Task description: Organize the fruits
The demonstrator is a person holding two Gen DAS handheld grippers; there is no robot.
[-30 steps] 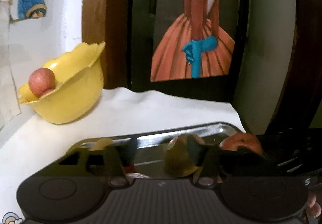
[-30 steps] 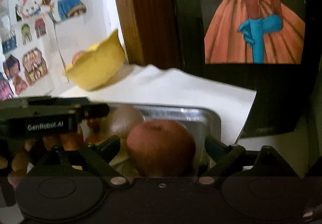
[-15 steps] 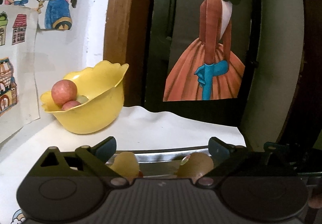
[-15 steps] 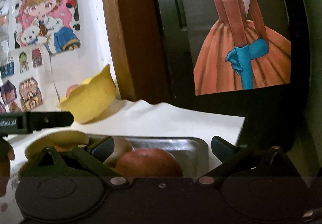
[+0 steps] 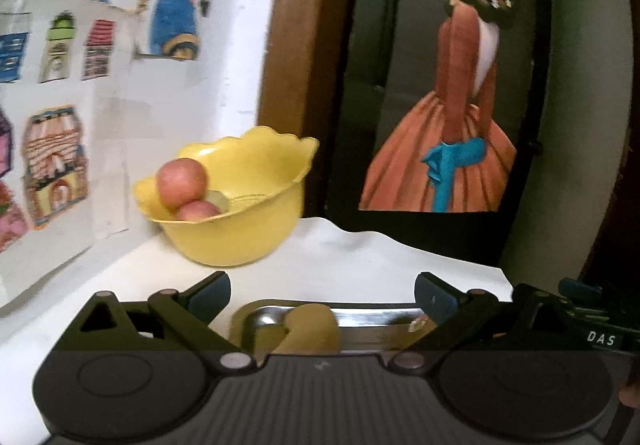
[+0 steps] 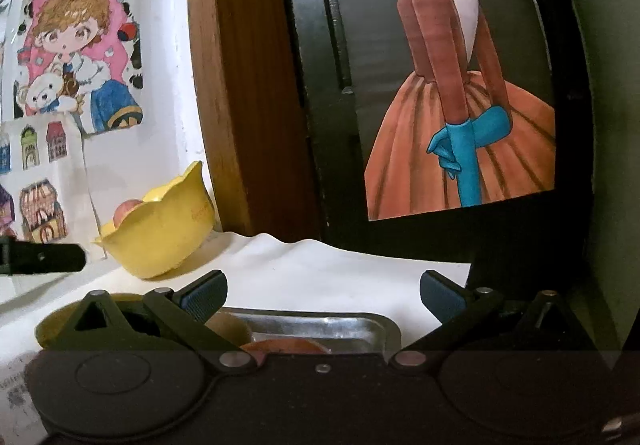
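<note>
Lifting clear of the steel tray, both the left gripper and right gripper now hover with jaws spread, empty; no fruit taken for the yellow bowl.

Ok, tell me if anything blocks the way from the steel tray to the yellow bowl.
Nothing visible does. Between the steel tray and the yellow bowl lies only bare white tabletop. Both the left gripper and the right gripper are open and empty above the tray.
</note>
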